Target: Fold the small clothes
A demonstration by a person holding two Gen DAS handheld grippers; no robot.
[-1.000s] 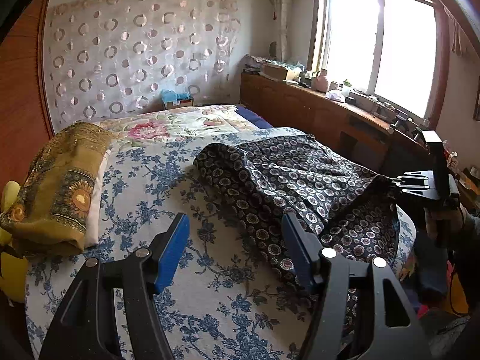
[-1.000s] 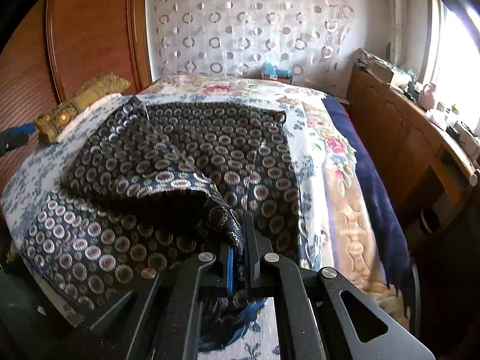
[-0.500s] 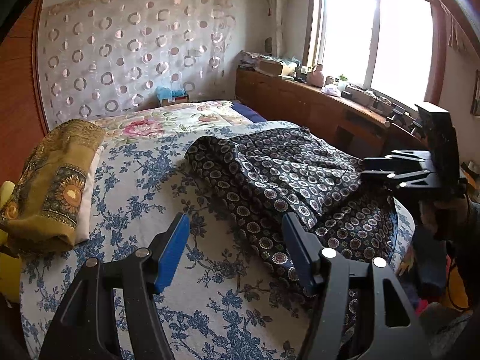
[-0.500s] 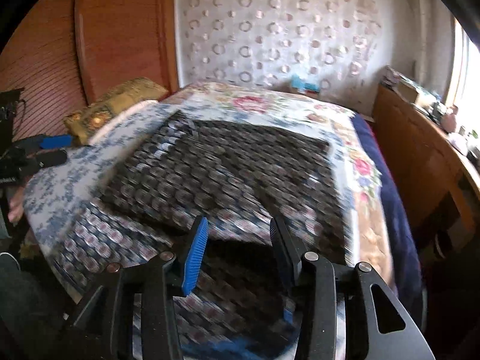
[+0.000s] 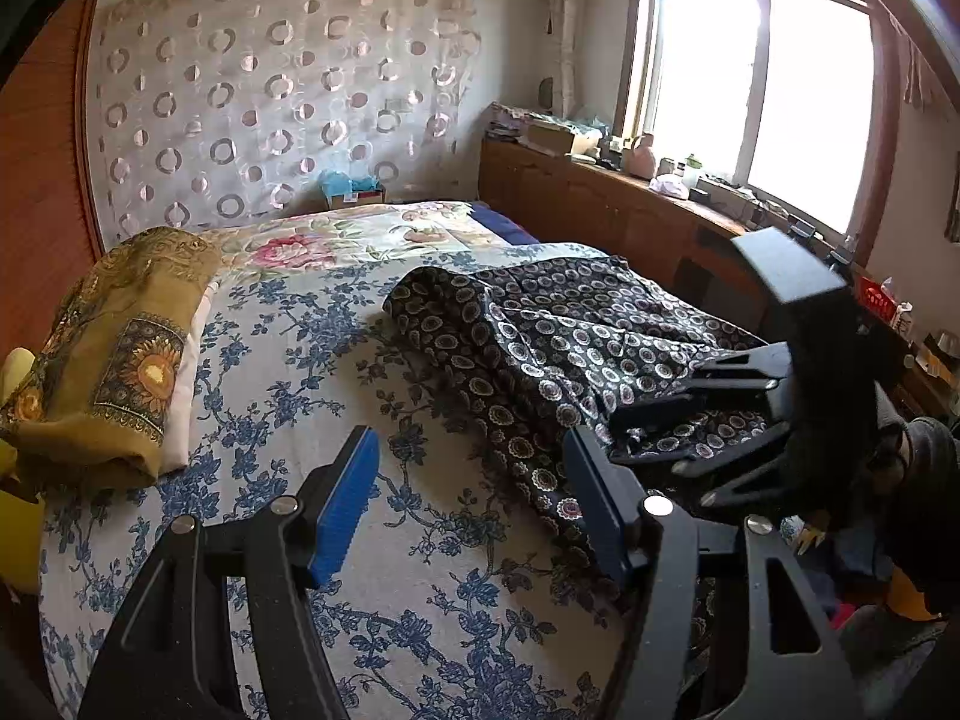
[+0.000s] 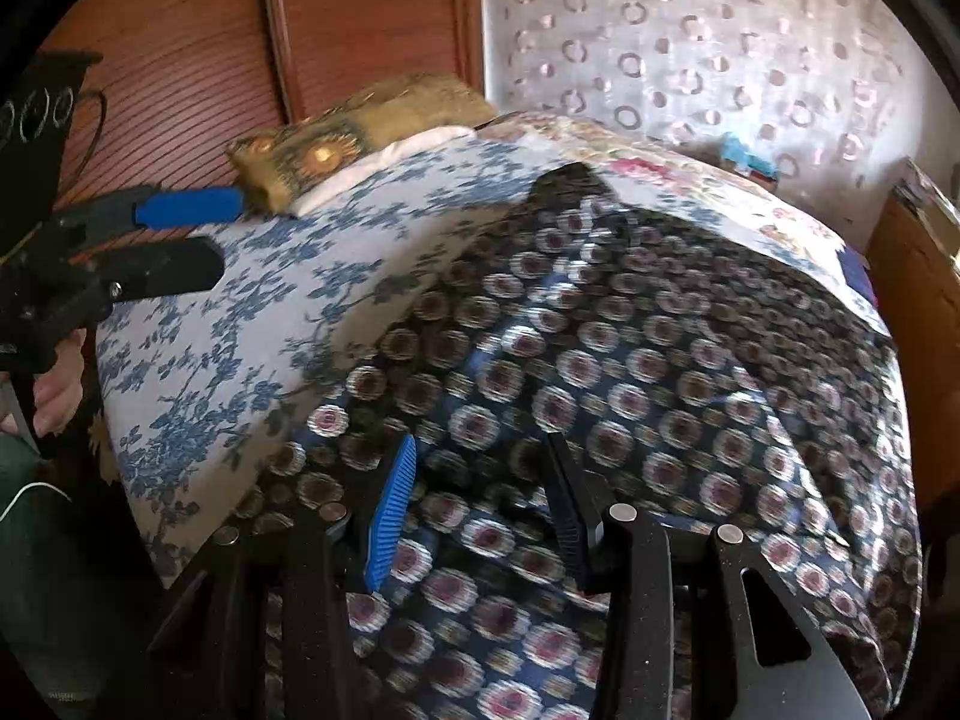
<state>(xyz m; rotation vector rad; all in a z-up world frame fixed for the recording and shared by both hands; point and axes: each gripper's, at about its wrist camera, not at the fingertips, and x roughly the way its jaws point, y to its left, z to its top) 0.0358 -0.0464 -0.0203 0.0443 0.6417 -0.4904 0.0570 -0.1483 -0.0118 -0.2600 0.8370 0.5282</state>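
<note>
A dark garment with a ring pattern (image 5: pixel 540 330) lies spread on the right half of the bed, partly folded over itself. In the right wrist view the garment (image 6: pixel 630 360) fills the middle, blurred. My right gripper (image 6: pixel 480 444) hovers just over its near part, open, nothing between the pads. From the left wrist view the right gripper (image 5: pixel 642 432) sits low over the garment's near right edge. My left gripper (image 5: pixel 471 444) stands open above the blue-flowered bedcover (image 5: pixel 300 360), left of the garment and apart from it. The left gripper (image 6: pixel 231 237) also shows at the left edge.
A folded golden cloth on a white one (image 5: pixel 120 348) lies at the bed's left side, by the wooden headboard (image 6: pixel 360 18). A wooden cabinet (image 5: pixel 600 204) with clutter runs under the window on the right. A person's hand (image 6: pixel 57 390) holds the left tool.
The right gripper let go of the lifted garment edge and opened. It then swung over the near part of the garment, which now lies flat. The left gripper stayed put.
</note>
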